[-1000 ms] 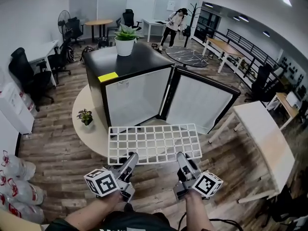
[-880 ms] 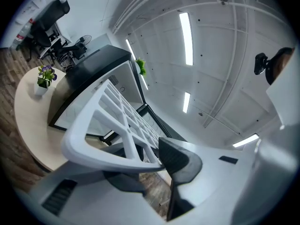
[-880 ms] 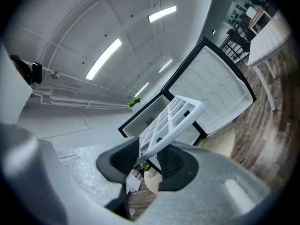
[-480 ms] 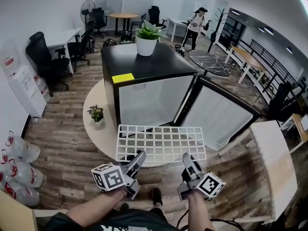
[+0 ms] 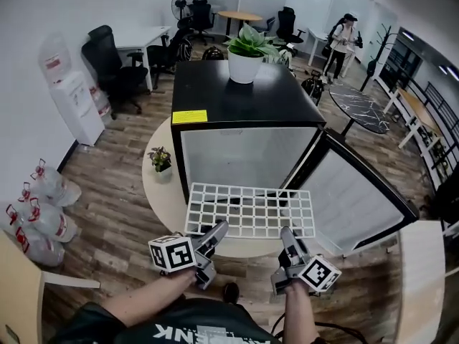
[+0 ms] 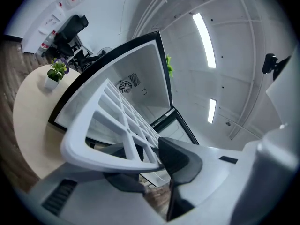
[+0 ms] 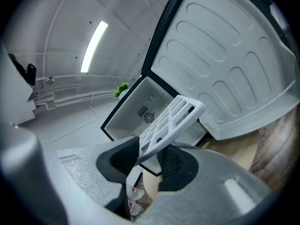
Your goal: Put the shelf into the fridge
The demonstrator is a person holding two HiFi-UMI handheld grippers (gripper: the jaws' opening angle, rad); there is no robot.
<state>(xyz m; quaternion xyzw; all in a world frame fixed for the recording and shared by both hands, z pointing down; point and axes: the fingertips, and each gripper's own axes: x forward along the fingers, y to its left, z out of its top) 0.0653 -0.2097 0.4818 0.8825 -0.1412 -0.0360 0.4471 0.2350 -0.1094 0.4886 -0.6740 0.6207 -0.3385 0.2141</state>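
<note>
Far on the left a white water cooler (image 5: 72, 95) stands by the wall. A small potted plant (image 5: 160, 158) sits on the pale round floor mat (image 5: 159, 196), just beside the fridge.

Next comes the left gripper (image 5: 214, 233). Its jaws are squeezed tight on the near edge of the shelf (image 5: 249, 210), close to the left corner. The shelf is a flat white grid. It is up in the air, about level, in front of the fridge (image 5: 237, 99) and not inside it yet. Its far edge is near the bottom of the opening.

The fridge is black outside and white inside, with a big leafy plant (image 5: 247, 49) on top. The inside looks bare.

Further right, the right gripper (image 5: 288, 239) pinches the same near edge, close to the right corner. So both grippers carry the shelf together. Past them the door (image 5: 351, 192) hangs wide open and out of the way.

The step in hand looks like carrying the shelf up to the opening. Next, both grippers need to keep it flat, line its side edges up with the side walls, and slide it straight in. I cannot tell from here if the walls have little ledges for it to rest on, or how high they are. If one side goes in first, the shelf could tip or jam.
</note>
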